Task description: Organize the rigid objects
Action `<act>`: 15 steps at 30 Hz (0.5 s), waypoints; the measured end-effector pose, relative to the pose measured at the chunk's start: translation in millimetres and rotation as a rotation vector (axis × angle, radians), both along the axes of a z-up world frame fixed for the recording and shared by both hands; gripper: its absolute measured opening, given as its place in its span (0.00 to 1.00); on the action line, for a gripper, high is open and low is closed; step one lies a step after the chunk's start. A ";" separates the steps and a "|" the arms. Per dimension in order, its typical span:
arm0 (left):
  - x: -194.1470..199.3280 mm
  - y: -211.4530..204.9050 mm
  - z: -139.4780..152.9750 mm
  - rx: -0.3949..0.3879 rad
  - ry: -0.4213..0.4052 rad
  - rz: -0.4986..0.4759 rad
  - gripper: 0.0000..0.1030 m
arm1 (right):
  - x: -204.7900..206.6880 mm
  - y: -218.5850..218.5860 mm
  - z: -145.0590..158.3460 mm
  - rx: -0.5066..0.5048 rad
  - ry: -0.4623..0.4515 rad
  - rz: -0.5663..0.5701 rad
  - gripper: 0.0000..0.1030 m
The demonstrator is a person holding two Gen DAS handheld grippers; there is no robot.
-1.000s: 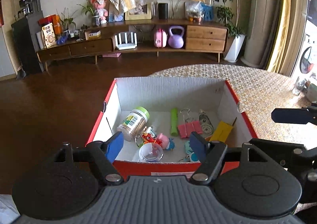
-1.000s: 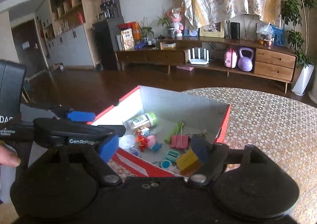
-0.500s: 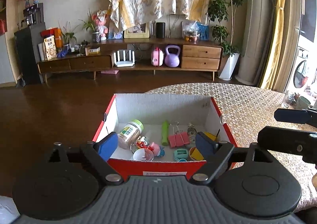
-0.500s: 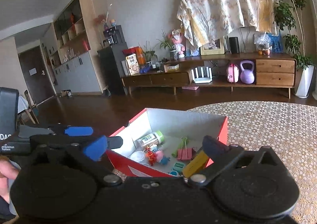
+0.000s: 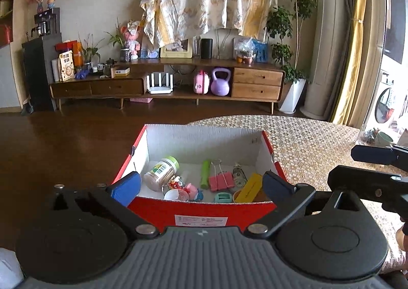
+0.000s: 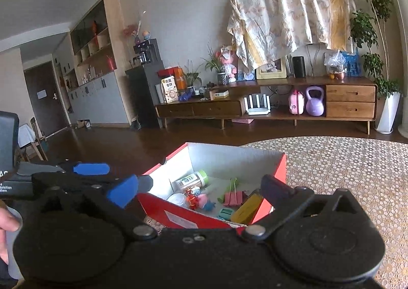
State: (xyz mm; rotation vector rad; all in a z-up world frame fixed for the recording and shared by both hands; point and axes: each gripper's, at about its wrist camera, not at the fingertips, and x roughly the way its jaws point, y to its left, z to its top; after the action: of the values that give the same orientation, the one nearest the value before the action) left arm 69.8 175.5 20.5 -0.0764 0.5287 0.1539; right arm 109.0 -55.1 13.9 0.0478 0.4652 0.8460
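Left wrist view showed the left gripper (image 5: 201,184) spread wide, empty, just before the red box (image 5: 201,212). Inside it lay a yellow block (image 5: 248,188), pink clip (image 5: 220,181) and jar (image 5: 160,170). The right gripper (image 6: 199,192) gaped, empty, near the box.

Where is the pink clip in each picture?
Left wrist view: the pink clip lies on the box floor, right of the green stick, just right of the picture's middle.
Right wrist view: the pink clip sits low in the middle, left of the yellow block.
Shared landmark: the red box, with the green-lidded jar inside.
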 end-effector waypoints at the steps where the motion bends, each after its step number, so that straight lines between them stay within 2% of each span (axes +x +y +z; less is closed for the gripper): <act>1: -0.7 -0.7 0.5 -0.002 0.000 0.002 0.99 | -0.6 -0.4 0.6 0.001 -0.002 -0.001 1.00; 12: -2.6 -3.3 2.1 0.002 -0.001 -0.001 0.99 | -4.7 -6.7 -3.0 0.001 0.000 -0.002 1.00; 15: -0.1 -1.6 0.2 -0.019 0.014 0.009 0.99 | -5.0 -9.4 -4.5 0.001 0.004 -0.005 1.00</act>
State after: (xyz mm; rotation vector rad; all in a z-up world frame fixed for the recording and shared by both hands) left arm 69.8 173.9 20.7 -0.0962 0.5442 0.1583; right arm 104.0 -64.5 9.4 0.0513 0.4689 0.8417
